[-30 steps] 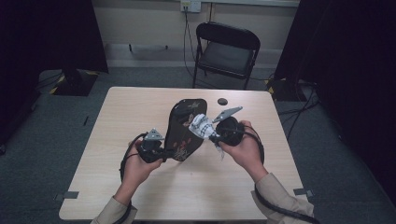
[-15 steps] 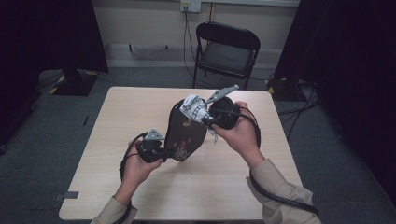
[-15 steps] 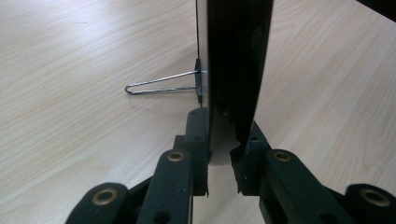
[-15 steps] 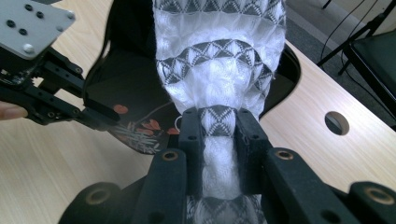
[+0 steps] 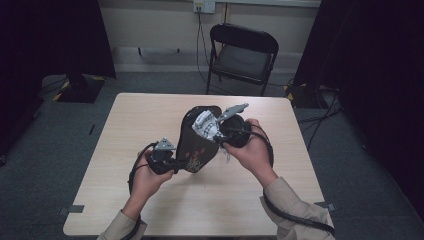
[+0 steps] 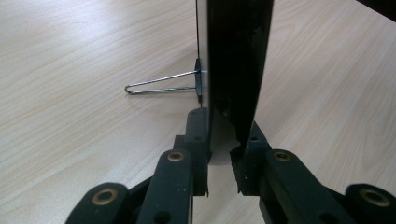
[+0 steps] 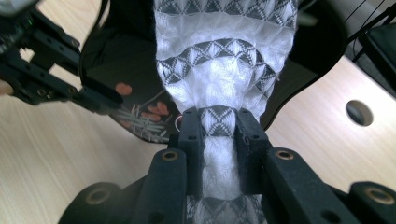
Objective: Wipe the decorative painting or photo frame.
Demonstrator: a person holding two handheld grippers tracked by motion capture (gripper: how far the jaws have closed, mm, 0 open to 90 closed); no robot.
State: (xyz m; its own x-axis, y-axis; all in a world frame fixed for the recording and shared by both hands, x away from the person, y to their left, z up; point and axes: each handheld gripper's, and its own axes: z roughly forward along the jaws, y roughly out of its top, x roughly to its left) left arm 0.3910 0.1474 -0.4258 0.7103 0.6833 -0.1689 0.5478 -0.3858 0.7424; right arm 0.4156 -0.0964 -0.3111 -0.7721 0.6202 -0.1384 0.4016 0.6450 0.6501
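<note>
A black lacquered tray (image 5: 197,147) with a red flower pattern is held tilted up above the table (image 5: 135,120). My left gripper (image 5: 176,163) is shut on its lower edge; in the left gripper view the jaws clamp the tray (image 6: 238,56) edge-on at the left gripper (image 6: 224,126). My right gripper (image 5: 214,129) is shut on a white cloth (image 5: 204,122) with a grey triangle pattern, pressed to the tray's upper part. In the right gripper view the cloth (image 7: 224,60) bunches out of the right gripper (image 7: 219,121) against the tray (image 7: 116,60).
A thin wire loop (image 6: 159,86) sticks out from the tray's back. A small dark round spot (image 7: 358,112) lies on the table beyond the tray. A black folding chair (image 5: 242,50) stands behind the table's far edge.
My right gripper has carried the cloth from the tray's right side up and across to its upper part. The left gripper and the tray have stayed where they were.
</note>
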